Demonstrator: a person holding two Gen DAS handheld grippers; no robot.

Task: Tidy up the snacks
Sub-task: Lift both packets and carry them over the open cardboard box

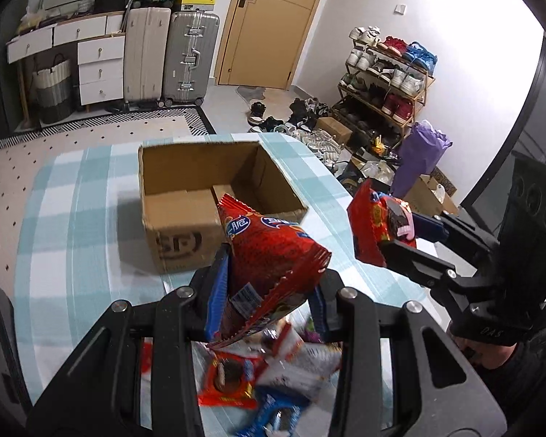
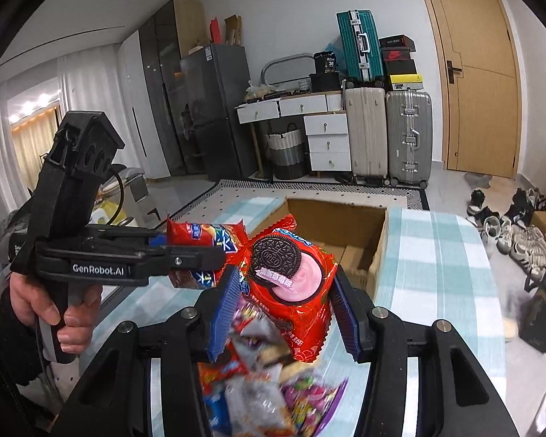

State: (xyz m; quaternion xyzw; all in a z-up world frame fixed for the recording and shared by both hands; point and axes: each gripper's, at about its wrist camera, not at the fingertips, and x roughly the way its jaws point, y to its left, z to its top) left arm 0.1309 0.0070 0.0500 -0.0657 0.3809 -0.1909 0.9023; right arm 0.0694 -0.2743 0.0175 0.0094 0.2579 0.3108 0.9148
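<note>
My left gripper point(image 1: 267, 302) is shut on a red snack packet point(image 1: 273, 255) and holds it above the table, just short of the open cardboard box point(image 1: 178, 218). My right gripper point(image 2: 285, 306) is shut on a red Oreo packet point(image 2: 291, 276), also raised in front of the box point(image 2: 376, 255). In the left wrist view the right gripper point(image 1: 400, 244) with its Oreo packet point(image 1: 375, 229) is to the right of the box. In the right wrist view the left gripper point(image 2: 200, 251) with its packet point(image 2: 207, 235) is on the left. A pile of snack packets point(image 1: 258, 375) lies below both grippers.
The table has a blue-and-white checked cloth point(image 1: 72, 200). The box interior looks empty where visible. Beyond the table stand suitcases point(image 1: 189, 58), drawers point(image 1: 98, 65), a door point(image 1: 269, 22) and a shoe rack point(image 1: 386, 76) with shoes on the floor.
</note>
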